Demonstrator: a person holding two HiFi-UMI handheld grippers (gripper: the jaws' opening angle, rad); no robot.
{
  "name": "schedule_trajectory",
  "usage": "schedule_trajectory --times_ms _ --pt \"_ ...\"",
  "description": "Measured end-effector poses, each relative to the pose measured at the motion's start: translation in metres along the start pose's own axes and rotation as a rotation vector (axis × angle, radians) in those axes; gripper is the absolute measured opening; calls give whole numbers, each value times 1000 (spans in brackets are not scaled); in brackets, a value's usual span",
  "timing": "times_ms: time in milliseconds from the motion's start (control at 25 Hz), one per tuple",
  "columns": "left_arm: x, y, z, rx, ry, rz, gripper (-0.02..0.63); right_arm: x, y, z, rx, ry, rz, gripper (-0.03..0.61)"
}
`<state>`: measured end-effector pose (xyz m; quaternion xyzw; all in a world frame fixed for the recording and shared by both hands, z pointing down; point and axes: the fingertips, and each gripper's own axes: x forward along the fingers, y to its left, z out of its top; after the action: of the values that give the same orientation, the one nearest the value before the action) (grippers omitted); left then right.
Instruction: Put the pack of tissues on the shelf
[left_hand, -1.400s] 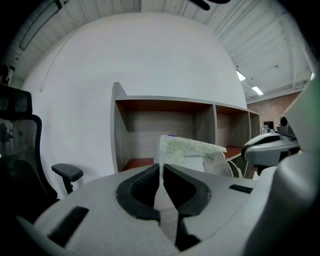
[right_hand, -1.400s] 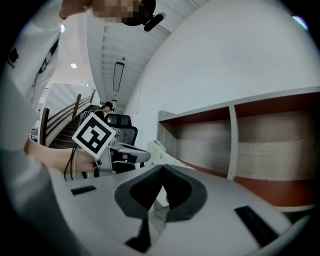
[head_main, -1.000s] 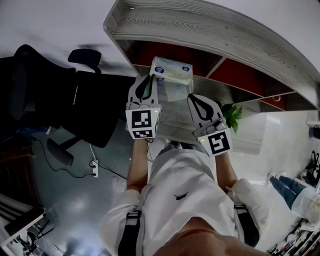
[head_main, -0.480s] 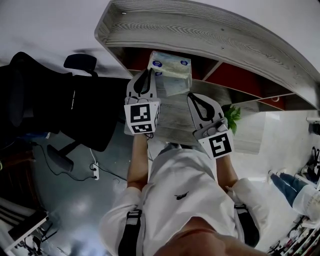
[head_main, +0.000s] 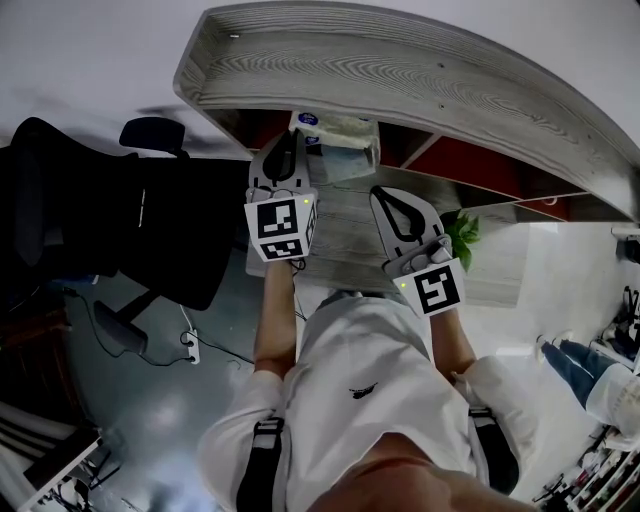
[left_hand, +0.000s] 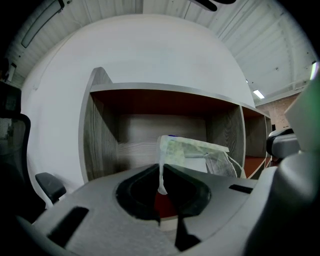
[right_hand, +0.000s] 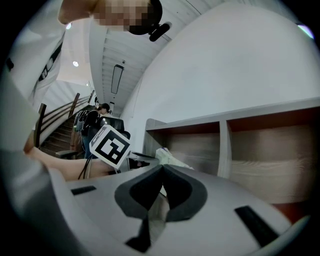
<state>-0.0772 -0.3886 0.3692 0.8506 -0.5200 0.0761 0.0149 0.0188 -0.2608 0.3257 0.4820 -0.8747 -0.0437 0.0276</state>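
The pack of tissues (head_main: 340, 150) is a pale green-white plastic-wrapped block, partly tucked under the top board of the grey wooden shelf (head_main: 400, 70). My left gripper (head_main: 282, 152) is shut on the pack's left plastic edge. In the left gripper view the pack (left_hand: 192, 152) hangs from the pinched seam at the left gripper (left_hand: 162, 172), in front of the shelf's leftmost compartment (left_hand: 140, 137). My right gripper (head_main: 395, 205) is shut on nothing, lower and to the right of the pack. The right gripper view shows the right gripper (right_hand: 162, 175) with the pack (right_hand: 170, 156) beyond it.
A black office chair (head_main: 140, 225) stands left of the shelf. A green plant (head_main: 462, 232) sits right of the right gripper. Red-backed compartments (head_main: 460, 160) run along the shelf to the right. A power strip (head_main: 190, 345) lies on the floor.
My left gripper has carried the pack up and forward, so it now sits partly under the shelf's top board. The right gripper has barely moved.
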Motion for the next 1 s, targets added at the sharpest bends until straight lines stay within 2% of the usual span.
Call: schedule_trajectory --times_ms 880,920,1000 --pt "28 1 -21 99 59 0 48 19 -11 -14 20 28 -1 26" --pt "28 2 -22 102 61 2 51 19 -11 -14 20 28 -1 26" --pt "27 4 -23 104 64 6 100 19 -11 -15 21 32 1 26"
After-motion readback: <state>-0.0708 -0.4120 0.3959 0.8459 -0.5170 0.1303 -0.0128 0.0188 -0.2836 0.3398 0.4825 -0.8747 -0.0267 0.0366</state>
